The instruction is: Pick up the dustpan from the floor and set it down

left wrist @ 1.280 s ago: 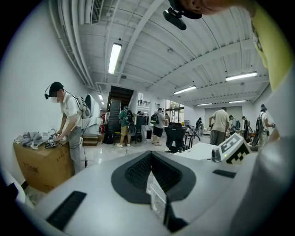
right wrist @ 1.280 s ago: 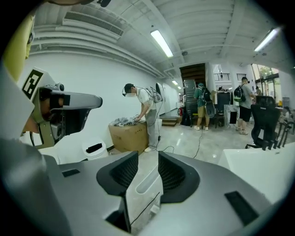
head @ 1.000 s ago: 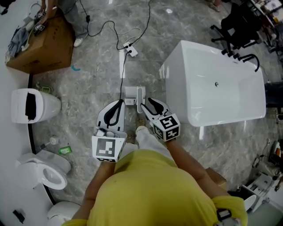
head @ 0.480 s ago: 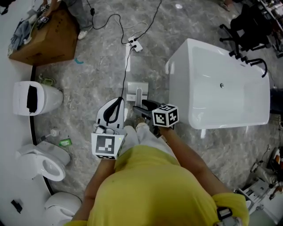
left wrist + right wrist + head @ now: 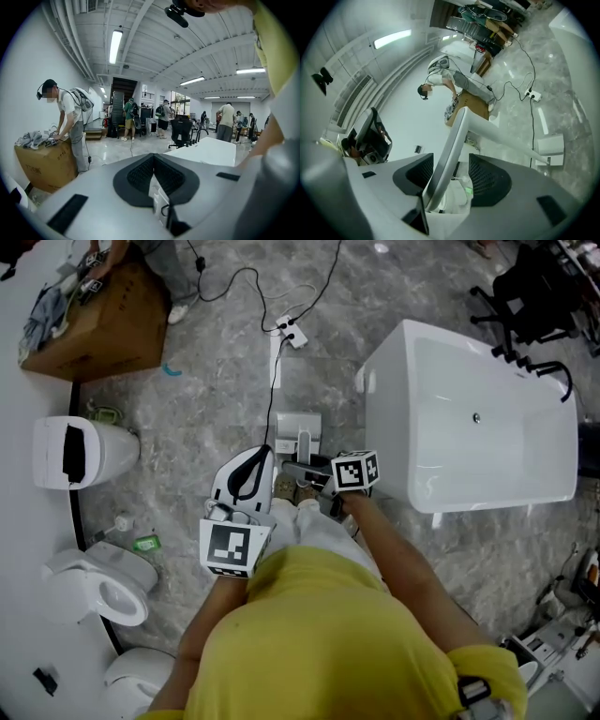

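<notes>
1. Your right gripper (image 5: 298, 469) has rolled onto its side and dropped to the dustpan (image 5: 298, 430) handle (image 5: 449, 154).
2. Its jaws are closing with the handle between them, not pinched yet.
3. The dustpan sits on the floor (image 5: 206, 409) beside the bathtub (image 5: 469, 418).
4. Your left gripper (image 5: 261, 457) is clenched and empty.
5. Finish the squeeze before lifting.

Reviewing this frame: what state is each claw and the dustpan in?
left claw, shut, nothing in it.
right claw, jaws closing around the dustpan's handle, pads not yet pressing it.
dustpan, pan resting on the floor, long handle slanting up between the right claw's jaws.
</notes>
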